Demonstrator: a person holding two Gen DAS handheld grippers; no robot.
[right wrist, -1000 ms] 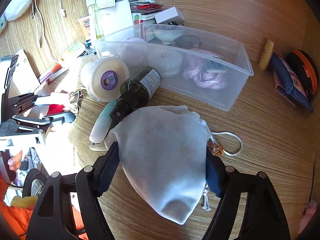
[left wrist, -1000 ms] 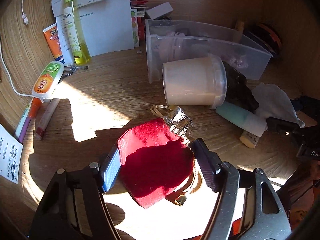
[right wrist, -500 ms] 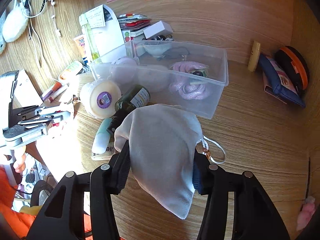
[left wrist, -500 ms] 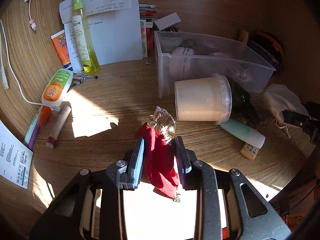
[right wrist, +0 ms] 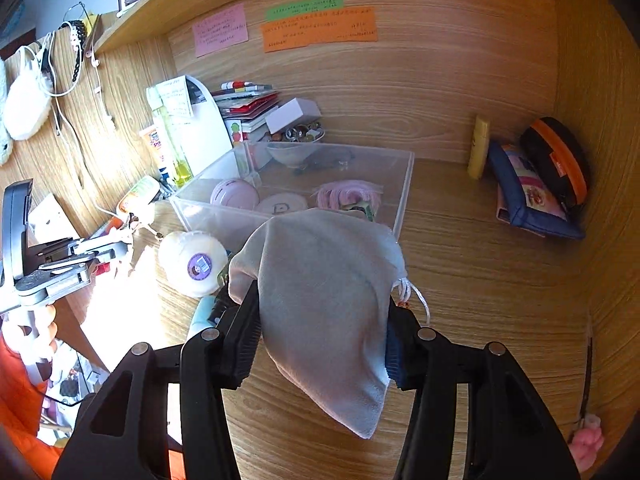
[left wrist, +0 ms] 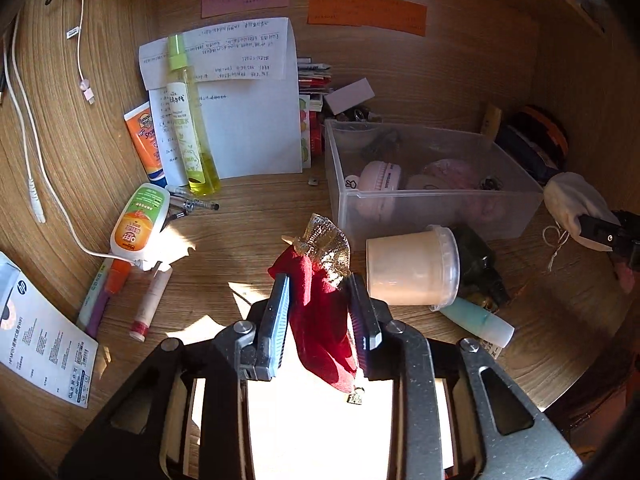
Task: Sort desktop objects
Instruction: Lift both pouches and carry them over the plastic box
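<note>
The wooden desk (left wrist: 248, 240) is full of things. The biggest one is the clear plastic box (left wrist: 424, 208) near the back wall, with pink round things and other small bits inside. Behind it and to the left, a white sheet of paper (left wrist: 248, 128) leans on the wall, and a tall yellow-green bottle (left wrist: 192, 136) stands in front of it.

The right gripper (right wrist: 324, 332) holds a soft grey bag (right wrist: 328, 300). Its jaws have closed in on the bag from both sides and now squeeze it in the middle. The bag hangs in the air above the desk, just in front of the clear box, with its white string (right wrist: 416, 296) dangling on the right side.

The left gripper (left wrist: 320, 312) holds a small red bag (left wrist: 320, 320) — pinched tight, so the cloth is bunched into a thin fold. The bag is lifted off the desk, its gold frilly top (left wrist: 326, 240) pokes up past the fingers, and a tiny gold charm (left wrist: 355, 397) hangs under it.

Just right of the red bag, a white tub (left wrist: 412, 268) lies on its side, touching a dark bottle (left wrist: 480, 264). A pale blue tube (left wrist: 476, 320) lies in front of them.

On the left side lie an orange and green bottle (left wrist: 138, 224), a white cable (left wrist: 60, 208) and a few pens — all well apart from the grippers.
</note>
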